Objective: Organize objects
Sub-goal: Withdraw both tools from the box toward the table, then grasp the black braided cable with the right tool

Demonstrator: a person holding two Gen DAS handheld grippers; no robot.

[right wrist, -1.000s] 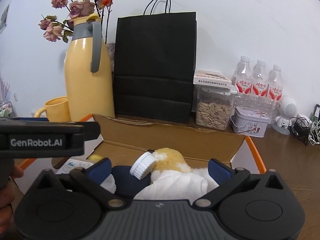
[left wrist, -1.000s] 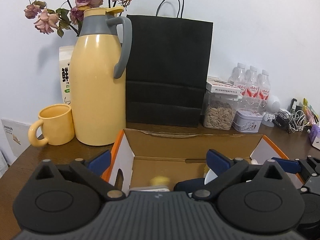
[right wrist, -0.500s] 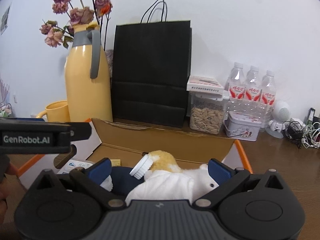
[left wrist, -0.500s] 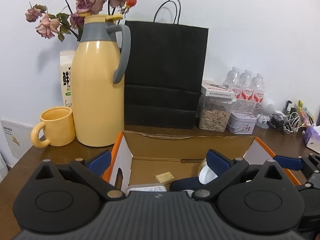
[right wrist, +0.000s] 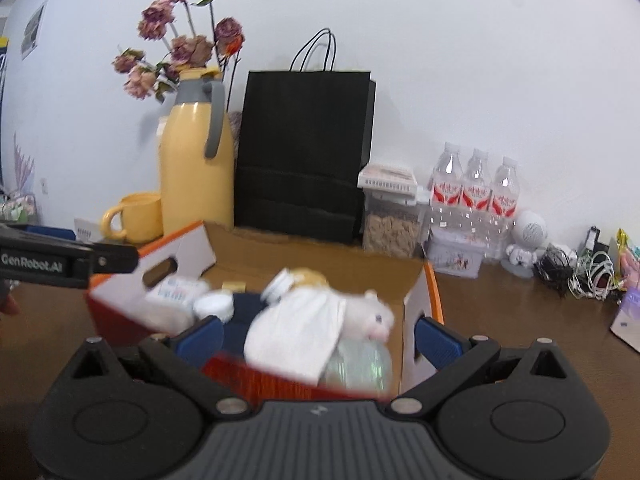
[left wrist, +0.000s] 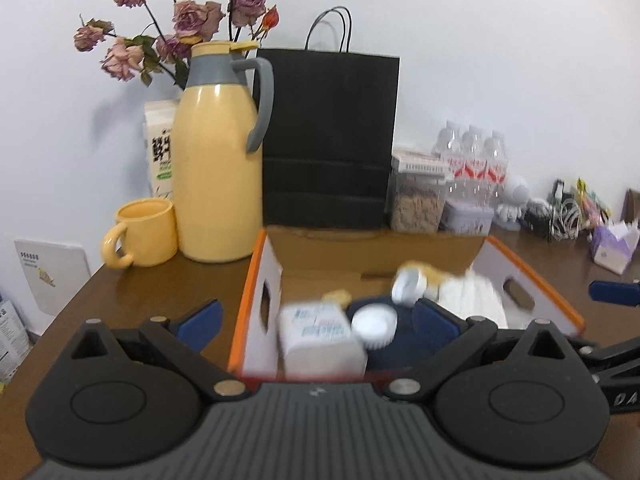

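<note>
- The contents of the cardboard box [left wrist: 460, 242] are motion-blurred; print on the white packet [left wrist: 316, 338] inside it is unreadable.
- In the box, the plush toy [right wrist: 320, 320] hides most of a clear container [right wrist: 360, 364].
- The box's near wall is cut off behind both gripper bodies.

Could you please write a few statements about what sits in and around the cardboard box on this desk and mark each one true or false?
1. The cardboard box stands open with things inside. True.
2. The yellow mug stands inside the box. False: it stands on the desk beside the yellow thermos jug.
3. A black paper bag stands upright behind the box. True.
4. The left gripper is shut on the white plush toy. False: its fingers are spread and hold nothing.
5. Three water bottles stand by the wall. True.
</note>
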